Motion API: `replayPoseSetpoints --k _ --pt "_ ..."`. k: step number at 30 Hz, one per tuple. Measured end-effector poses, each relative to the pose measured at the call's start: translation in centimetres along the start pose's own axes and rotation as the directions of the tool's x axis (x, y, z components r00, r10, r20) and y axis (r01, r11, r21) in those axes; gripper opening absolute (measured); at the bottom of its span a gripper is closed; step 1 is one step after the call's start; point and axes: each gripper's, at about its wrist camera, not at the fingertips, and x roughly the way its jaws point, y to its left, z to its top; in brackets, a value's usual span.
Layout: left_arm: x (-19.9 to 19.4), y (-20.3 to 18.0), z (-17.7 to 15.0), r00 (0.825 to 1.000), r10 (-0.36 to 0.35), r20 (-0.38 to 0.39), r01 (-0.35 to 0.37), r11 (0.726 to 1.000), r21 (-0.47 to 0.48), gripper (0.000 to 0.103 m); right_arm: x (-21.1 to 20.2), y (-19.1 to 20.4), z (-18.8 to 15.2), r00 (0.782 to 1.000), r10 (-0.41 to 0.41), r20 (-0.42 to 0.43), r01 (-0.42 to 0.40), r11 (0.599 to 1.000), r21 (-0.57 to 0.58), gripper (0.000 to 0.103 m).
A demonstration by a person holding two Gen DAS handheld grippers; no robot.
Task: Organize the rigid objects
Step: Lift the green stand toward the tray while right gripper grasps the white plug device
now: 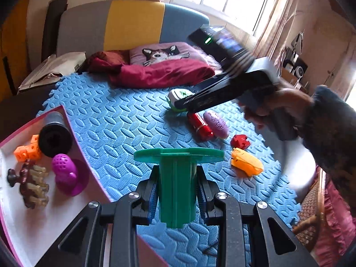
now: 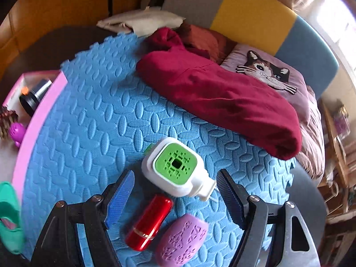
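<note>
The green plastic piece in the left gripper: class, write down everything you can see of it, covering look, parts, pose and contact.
The green plastic piece looks like hard, glossy moulded plastic. It has a ribbed, roughly cylindrical stem and a flat, wide flange at the far end, in a slightly lighter teal. The left gripper is shut on its stem, one blue pad on each side, holding it above the blue foam mat, beside the pink-rimmed tray. The stem points away from the camera. Nothing else touches it.

no readable text, labels, brands or numbers on any object in either view
</note>
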Motion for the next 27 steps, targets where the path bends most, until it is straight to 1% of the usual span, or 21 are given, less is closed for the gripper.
replayPoseSetpoints --k 2,3,4,5,6,8,11,14,16,19,21,22,23,25,27 --pt "-1.0 0.2 -0.1 1.000 -0.011 0.017 0.011 1.000 0.000 0.030 1.2 0.2 0.5 0.999 -0.021 -0.033 0.020 0.999 -0.041 0.077" --pt "-1.5 0.3 -0.3 1.000 -0.006 0.025 0.006 1.000 0.003 0.030 1.6 0.3 0.7 0.999 -0.023 -0.045 0.021 0.999 -0.050 0.076" --pt "-1.9 0.5 -0.4 1.000 0.000 0.029 0.000 1.000 0.003 0.030 2.0 0.3 0.8 0.998 -0.015 -0.054 0.013 0.999 -0.048 0.068" --pt "-2.2 0.7 -0.5 1.000 0.000 0.031 0.000 1.000 -0.003 0.030 2.2 0.4 1.0 0.998 -0.041 -0.046 0.039 0.999 -0.039 0.067" --pt "-2.6 1.0 -0.6 0.999 0.000 0.032 0.000 1.000 -0.012 0.030 2.1 0.8 1.2 0.997 -0.067 -0.027 0.066 0.997 -0.038 0.066" --pt "-3.2 1.7 -0.9 0.999 0.012 0.038 -0.011 0.999 -0.031 0.030 1.4 1.6 1.8 0.998 -0.057 0.023 0.058 0.998 -0.027 0.066" --pt "-3.9 2.7 -1.1 0.998 0.037 0.044 -0.034 0.997 -0.063 0.030 0.5 3.2 3.0 0.994 -0.073 0.082 0.075 0.997 -0.021 0.066" --pt "-5.0 3.4 -1.4 0.996 0.069 0.061 -0.065 0.995 -0.075 0.031 -1.3 5.1 3.8 0.988 -0.052 0.146 0.053 0.999 -0.005 0.066" --pt "-5.9 4.1 -1.6 0.993 0.093 0.075 -0.087 0.993 -0.082 0.030 -2.2 6.9 3.8 0.989 -0.009 0.150 0.013 1.000 -0.027 0.066" --pt "-7.1 5.2 -2.2 0.989 0.121 0.088 -0.111 0.988 -0.107 0.031 -2.8 9.2 2.7 0.993 0.037 0.116 -0.030 0.998 -0.063 0.066" --pt "-7.8 6.1 -2.7 0.986 0.139 0.089 -0.127 0.984 -0.126 0.031 -3.0 10.3 1.3 0.994 0.068 0.083 -0.063 0.997 -0.054 0.066" --pt "-8.2 6.6 -3.1 0.985 0.147 0.089 -0.134 0.981 -0.140 0.030 -3.2 10.7 0.3 0.993 0.097 0.064 -0.094 0.995 -0.041 0.066" --pt "-8.5 7.0 -3.4 0.984 0.153 0.088 -0.139 0.979 -0.149 0.030 -3.2 10.9 -0.4 0.993 0.105 0.055 -0.103 0.994 -0.036 0.066" --pt "-9.2 7.9 -4.2 0.981 0.175 0.084 -0.159 0.973 -0.169 0.030 -3.5 11.7 -2.1 0.995 0.086 0.053 -0.084 0.996 -0.038 0.067" --pt "-9.5 8.8 -5.0 0.980 0.187 0.071 -0.170 0.966 -0.195 0.030 -4.0 11.9 -3.2 0.994 0.060 0.091 -0.057 0.998 -0.038 0.067"
